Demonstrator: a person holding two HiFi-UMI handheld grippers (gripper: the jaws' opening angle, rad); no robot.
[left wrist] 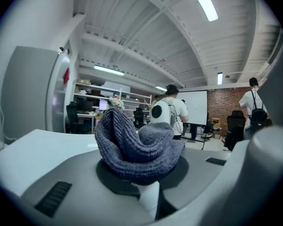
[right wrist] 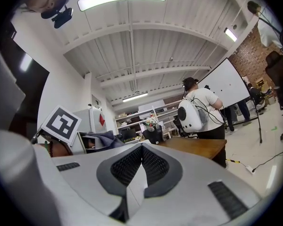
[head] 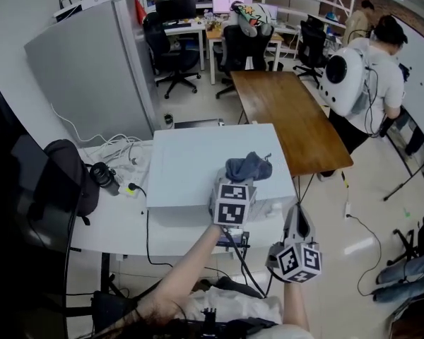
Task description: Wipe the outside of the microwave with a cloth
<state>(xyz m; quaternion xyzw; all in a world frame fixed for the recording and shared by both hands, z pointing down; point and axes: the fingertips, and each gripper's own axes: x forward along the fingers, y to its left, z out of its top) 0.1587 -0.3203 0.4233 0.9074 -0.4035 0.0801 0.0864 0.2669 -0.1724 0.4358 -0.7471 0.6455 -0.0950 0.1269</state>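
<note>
Two grippers low in the head view. Nearest, lower right of centre: right gripper [head: 297, 214], marker cube toward the camera, tips pointing up the frame. Jaws pressed fully together, dark ribbed pads [right wrist: 132, 166] meeting along one line in the right gripper view, nothing between them. Off the front right corner of the microwave [head: 191, 161], apart from it, touching nothing.

Just left and farther in, at frame centre: left gripper [head: 242, 182], cube also toward the camera. Jaws closed down to a narrow gap on a blue-grey knitted cloth [head: 249, 167], pinched at its base. In the left gripper view, cloth [left wrist: 137, 147] bunched into a ribbed lump bulging above the tips and hiding them. Held over the front right part of the microwave's flat white top; contact with that surface not discernible.

Under the microwave, a white table [head: 113, 224], with white cables [head: 120, 147] tangled at the microwave's left and a black bag [head: 63, 179] at the table's left edge.

Farther up the frame: a grey cabinet [head: 92, 83] at upper left and a long wooden table [head: 290, 119] right of centre. At upper right, a person [head: 371, 76] with a round white backpack, back turned. Along the top, black office chairs [head: 173, 55] at cluttered desks.
</note>
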